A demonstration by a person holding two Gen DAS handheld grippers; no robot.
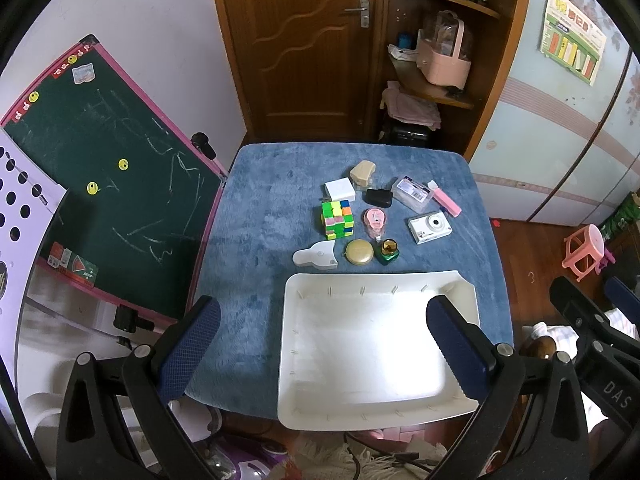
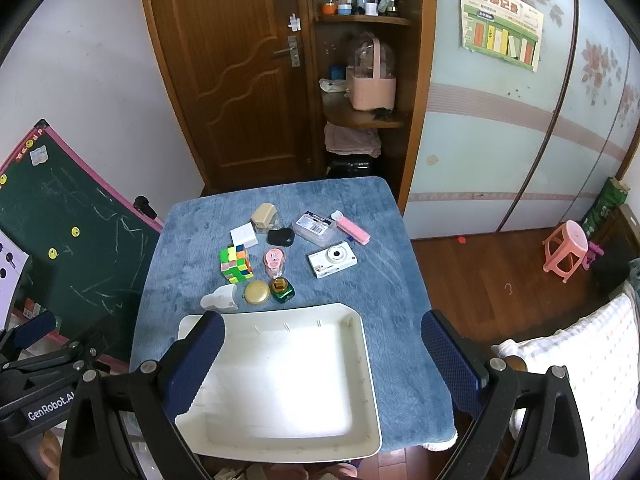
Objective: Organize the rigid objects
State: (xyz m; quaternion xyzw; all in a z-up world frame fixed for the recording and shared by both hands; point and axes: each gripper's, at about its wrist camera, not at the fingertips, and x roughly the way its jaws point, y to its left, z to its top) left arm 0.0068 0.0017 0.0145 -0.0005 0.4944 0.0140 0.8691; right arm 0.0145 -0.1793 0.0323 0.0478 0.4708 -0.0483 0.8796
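An empty white tray (image 1: 304, 412) (image 2: 370, 380) sits at the near edge of a blue-covered table (image 1: 248, 248) (image 2: 396, 300). Beyond it lie several small objects: a colour cube (image 1: 338, 219) (image 2: 236, 269), a white camera (image 1: 430, 227) (image 2: 332, 265), a gold round tin (image 1: 359, 252) (image 2: 256, 292), a green bottle (image 1: 387, 251) (image 2: 282, 289), a pink gadget (image 1: 375, 221) (image 2: 274, 261) and a white box (image 1: 340, 190) (image 2: 244, 237). My left gripper (image 1: 326, 354) hovers open over the tray's left part. My right gripper (image 2: 322, 364) hovers open over its right part. Both hold nothing.
A green chalkboard (image 1: 108, 176) (image 2: 64, 240) leans left of the table. Behind stand a wooden door (image 1: 304, 48) and shelves with a pink basket (image 2: 370, 88). A pink stool (image 2: 566, 254) stands on the wooden floor at right. The other gripper (image 1: 592, 332) shows at the frame's right edge.
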